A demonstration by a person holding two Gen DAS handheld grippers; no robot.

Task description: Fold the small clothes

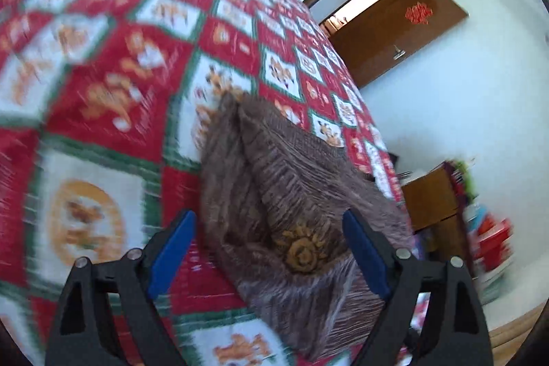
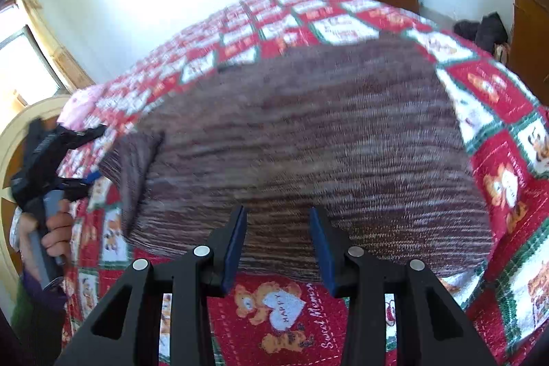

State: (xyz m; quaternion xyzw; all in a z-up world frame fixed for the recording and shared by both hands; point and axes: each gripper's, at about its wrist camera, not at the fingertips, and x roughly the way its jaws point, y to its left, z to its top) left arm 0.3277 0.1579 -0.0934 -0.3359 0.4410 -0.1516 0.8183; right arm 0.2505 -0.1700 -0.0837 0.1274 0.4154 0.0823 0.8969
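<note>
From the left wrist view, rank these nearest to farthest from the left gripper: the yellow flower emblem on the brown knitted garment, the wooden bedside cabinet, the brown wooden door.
1. Yellow flower emblem on the brown knitted garment: between the open fingers of the left gripper.
2. Wooden bedside cabinet: right, beyond the bed's edge.
3. Brown wooden door: upper right, at the far wall.
</note>
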